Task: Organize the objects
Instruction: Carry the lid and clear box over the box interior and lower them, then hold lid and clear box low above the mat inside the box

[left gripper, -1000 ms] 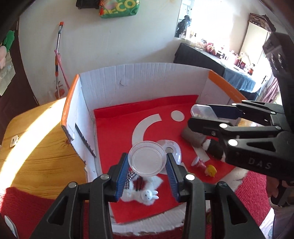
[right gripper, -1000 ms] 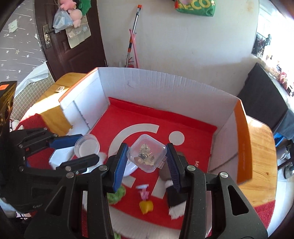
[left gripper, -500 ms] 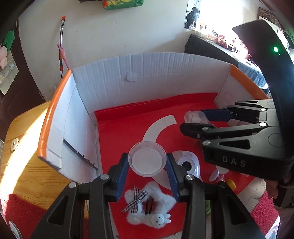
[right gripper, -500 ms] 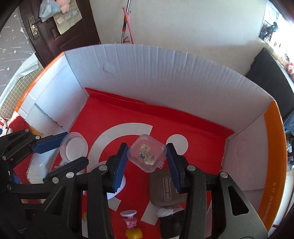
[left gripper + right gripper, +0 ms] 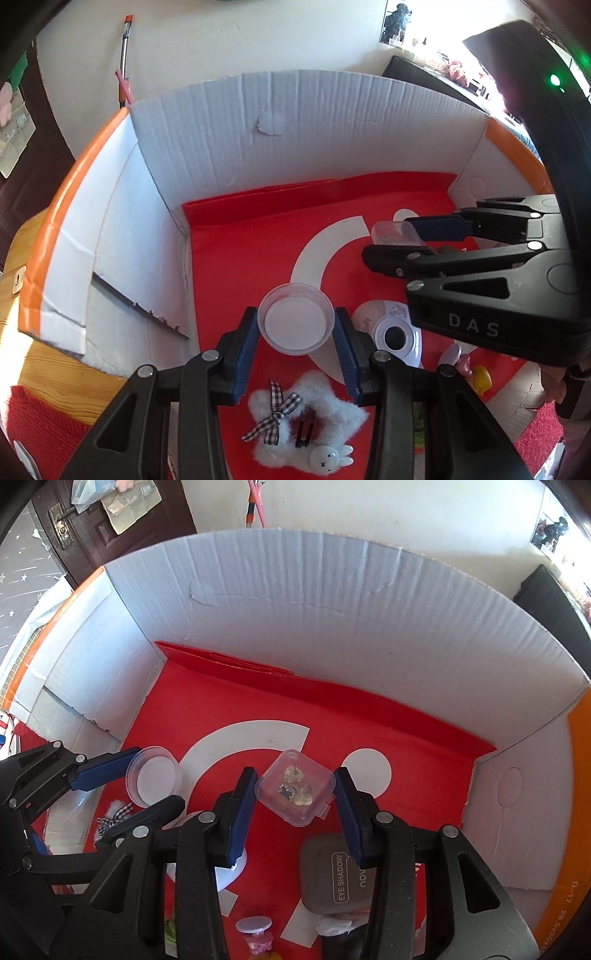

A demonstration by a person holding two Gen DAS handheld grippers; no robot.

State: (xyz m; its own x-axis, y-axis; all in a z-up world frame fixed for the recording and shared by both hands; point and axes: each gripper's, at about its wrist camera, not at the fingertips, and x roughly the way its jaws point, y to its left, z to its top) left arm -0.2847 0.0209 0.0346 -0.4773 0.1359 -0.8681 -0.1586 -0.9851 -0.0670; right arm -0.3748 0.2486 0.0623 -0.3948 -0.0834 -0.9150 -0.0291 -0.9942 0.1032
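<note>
1. The left gripper (image 5: 297, 326) clamps a round clear plastic container (image 5: 295, 323) by its sides, blue pads pressing opposite walls. The rim faces the camera, so the tub is carried tilted, not upright.
2. The right gripper (image 5: 294, 794) pinches a small square clear case (image 5: 294, 787) holding earrings. It is gripped corner-on, hinge tab towards the camera, probably so the lid stays shut.
3. Both loads hang above the red liner (image 5: 258, 709) of the white cardboard box (image 5: 332, 609), over its bare back half. That seems the likely drop zone.
4. Items already on the liner crowd the near edge: a fluffy white hair clip with a checked bow (image 5: 306, 430), a grey eye shadow case (image 5: 340, 875) and a small white disc (image 5: 393, 338).
</note>
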